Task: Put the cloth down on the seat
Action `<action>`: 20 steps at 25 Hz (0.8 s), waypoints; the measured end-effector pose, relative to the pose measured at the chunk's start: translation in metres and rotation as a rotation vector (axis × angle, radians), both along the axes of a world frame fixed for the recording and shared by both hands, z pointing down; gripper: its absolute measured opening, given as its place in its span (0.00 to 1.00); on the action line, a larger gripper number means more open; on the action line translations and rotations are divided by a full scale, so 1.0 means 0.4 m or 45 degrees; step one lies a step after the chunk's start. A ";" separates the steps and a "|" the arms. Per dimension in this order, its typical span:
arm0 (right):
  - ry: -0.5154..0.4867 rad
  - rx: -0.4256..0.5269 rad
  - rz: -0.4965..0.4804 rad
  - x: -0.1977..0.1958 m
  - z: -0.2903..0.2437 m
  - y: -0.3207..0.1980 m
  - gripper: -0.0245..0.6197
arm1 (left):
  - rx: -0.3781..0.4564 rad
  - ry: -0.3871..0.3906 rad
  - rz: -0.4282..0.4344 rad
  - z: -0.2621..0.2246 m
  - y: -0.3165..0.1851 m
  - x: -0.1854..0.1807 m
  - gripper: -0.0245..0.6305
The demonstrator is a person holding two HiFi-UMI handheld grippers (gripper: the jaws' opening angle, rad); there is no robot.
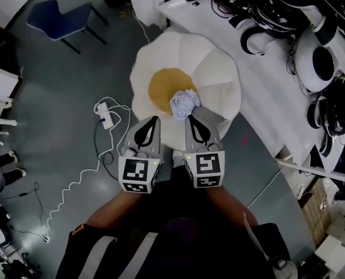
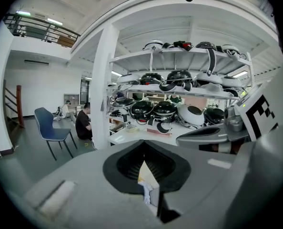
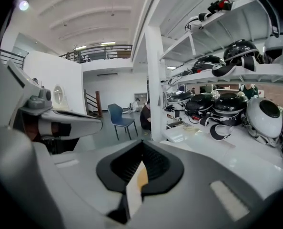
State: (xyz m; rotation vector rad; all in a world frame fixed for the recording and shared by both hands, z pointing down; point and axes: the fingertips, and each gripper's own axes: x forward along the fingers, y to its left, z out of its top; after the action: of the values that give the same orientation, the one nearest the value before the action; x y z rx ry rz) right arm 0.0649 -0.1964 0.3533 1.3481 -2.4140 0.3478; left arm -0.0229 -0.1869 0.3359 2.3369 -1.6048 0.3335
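Hovering side by side nearest the person, the grey left gripper [image 1: 154,120] and grey right gripper [image 1: 191,120] are both clenched on nothing, while the crumpled pale-blue cloth [image 1: 184,103] lies just beyond on the white petal-shaped cushion seat [image 1: 216,68], so drawing both straight back should avoid snagging it.

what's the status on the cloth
Left gripper and right gripper shut, empty. Cloth lies crumpled on the seat. Nothing in the way.

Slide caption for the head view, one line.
Crumpled cloth lies on the white seat at its yellow centre's edge; left gripper and right gripper shut, close by.
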 end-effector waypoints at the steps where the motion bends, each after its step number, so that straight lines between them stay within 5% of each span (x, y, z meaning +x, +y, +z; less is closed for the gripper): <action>1: 0.001 0.004 0.010 -0.005 -0.005 0.013 0.04 | 0.012 -0.003 0.016 -0.010 0.014 -0.004 0.04; 20: 0.041 0.070 0.214 -0.214 -0.098 0.338 0.04 | 0.084 0.053 0.219 -0.100 0.312 -0.234 0.04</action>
State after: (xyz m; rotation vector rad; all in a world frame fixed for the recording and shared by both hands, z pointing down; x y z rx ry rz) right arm -0.0206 -0.0612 0.3139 1.5733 -2.3054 0.3020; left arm -0.1166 -0.0620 0.2957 2.5212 -1.4197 0.2696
